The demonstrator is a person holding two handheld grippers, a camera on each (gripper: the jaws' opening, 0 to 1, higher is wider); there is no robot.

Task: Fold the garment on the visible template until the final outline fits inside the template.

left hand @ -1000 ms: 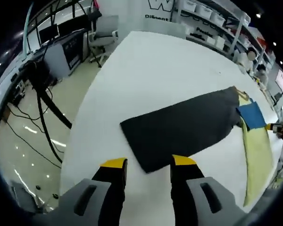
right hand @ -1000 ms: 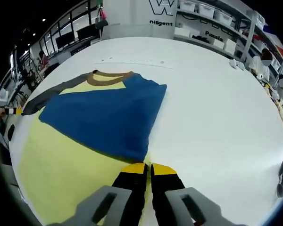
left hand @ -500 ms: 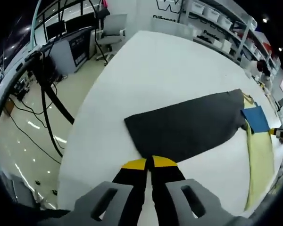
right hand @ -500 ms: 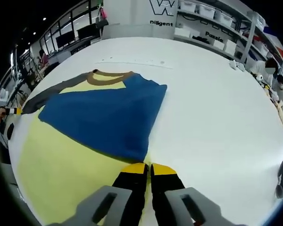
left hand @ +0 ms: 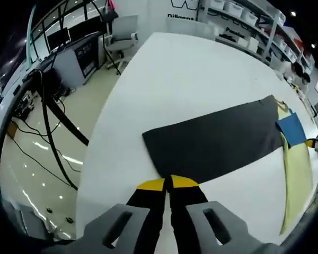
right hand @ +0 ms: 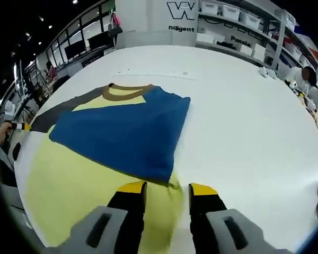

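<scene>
A long-sleeved garment lies flat on the white table (right hand: 244,121). Its body is yellow (right hand: 69,180), its collar brown (right hand: 127,91), and a blue sleeve (right hand: 122,132) is folded across the chest. The dark grey sleeve (left hand: 217,140) stretches out sideways. My left gripper (left hand: 167,182) is shut on the near corner of that sleeve's end. My right gripper (right hand: 167,189) stands open at the yellow hem, which looks blurred between the jaws. In the left gripper view, the yellow body (left hand: 297,174) and a bit of the blue sleeve (left hand: 292,128) show at the far right.
The table edge (left hand: 103,132) runs just left of the grey sleeve, with floor, cables and an office chair (left hand: 119,34) beyond. Shelves with white bins (right hand: 238,24) line the back. Faint marks (right hand: 148,73) cross the table past the collar. A hand (right hand: 0,132) shows at the left.
My left gripper has closed on the grey sleeve's corner and stays shut. My right gripper has opened and let go of the yellow hem.
</scene>
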